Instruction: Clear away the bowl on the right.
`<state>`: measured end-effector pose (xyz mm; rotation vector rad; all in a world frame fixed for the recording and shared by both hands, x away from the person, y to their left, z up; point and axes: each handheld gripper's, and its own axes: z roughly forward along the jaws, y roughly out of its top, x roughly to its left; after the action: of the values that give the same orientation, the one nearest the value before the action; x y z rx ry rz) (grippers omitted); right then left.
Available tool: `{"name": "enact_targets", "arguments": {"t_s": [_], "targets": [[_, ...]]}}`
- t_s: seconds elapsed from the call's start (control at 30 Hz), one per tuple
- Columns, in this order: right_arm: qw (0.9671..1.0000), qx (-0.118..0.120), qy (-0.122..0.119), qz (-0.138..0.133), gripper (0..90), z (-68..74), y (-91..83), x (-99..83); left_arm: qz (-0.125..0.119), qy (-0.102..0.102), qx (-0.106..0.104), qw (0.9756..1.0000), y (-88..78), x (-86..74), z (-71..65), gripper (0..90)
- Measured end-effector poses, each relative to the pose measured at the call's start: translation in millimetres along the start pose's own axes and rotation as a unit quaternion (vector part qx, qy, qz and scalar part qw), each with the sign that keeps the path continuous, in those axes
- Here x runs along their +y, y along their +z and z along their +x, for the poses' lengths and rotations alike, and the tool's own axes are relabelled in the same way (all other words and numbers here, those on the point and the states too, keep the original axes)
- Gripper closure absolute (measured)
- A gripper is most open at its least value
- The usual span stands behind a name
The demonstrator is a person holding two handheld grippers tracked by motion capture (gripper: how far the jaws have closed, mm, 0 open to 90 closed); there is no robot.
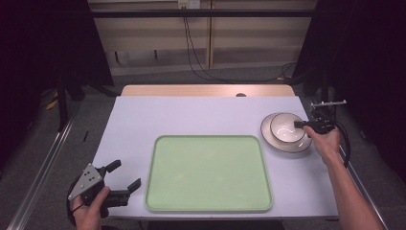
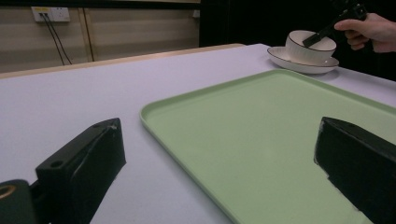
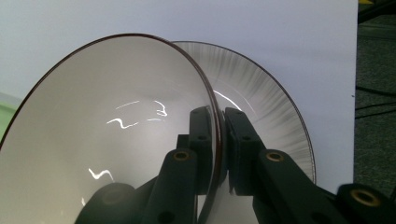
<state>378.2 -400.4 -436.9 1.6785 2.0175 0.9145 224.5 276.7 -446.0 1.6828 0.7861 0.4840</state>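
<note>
At the table's [image 1: 143,115] right edge, the right claw [image 3: 218,140] pinches a bowl's [image 3: 107,140] rim above its plate [image 3: 271,107]; the left claw [image 1: 125,178] gapes beside the tray [image 1: 208,175].

white dark-rimmed bowl [image 1: 286,127] upright on a matching plate [image 1: 268,135] near the table's far right corner

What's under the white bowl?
A plate with a dark rim sits under the bowl, on the table. The plate's middle is covered by the bowl. The right gripper pinches the bowl's rim.
</note>
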Motion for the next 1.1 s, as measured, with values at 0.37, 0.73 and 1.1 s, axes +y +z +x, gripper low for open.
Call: {"name": "enact_targets", "arguments": {"t_s": [0.37,0.73,1.1], "targets": [[0.9996,0.018,0.018,-0.012,82.1,-2.3,-5.6,0.8,-0.007,-0.002,-0.001,1.0,-1.3,0.3,1.0,1.9],[0.9987,0.038,0.02,-0.028,82.2,-3.1,-14.2,2.6,-0.006,-0.001,-0.004,1.0,-1.4,0.5,0.5,1.9],[0.998,0.054,0.009,-0.033,82.1,-2.9,-22.5,3.8,-0.006,0.0,-0.003,1.0,-1.3,0.5,0.4,1.9]]}}
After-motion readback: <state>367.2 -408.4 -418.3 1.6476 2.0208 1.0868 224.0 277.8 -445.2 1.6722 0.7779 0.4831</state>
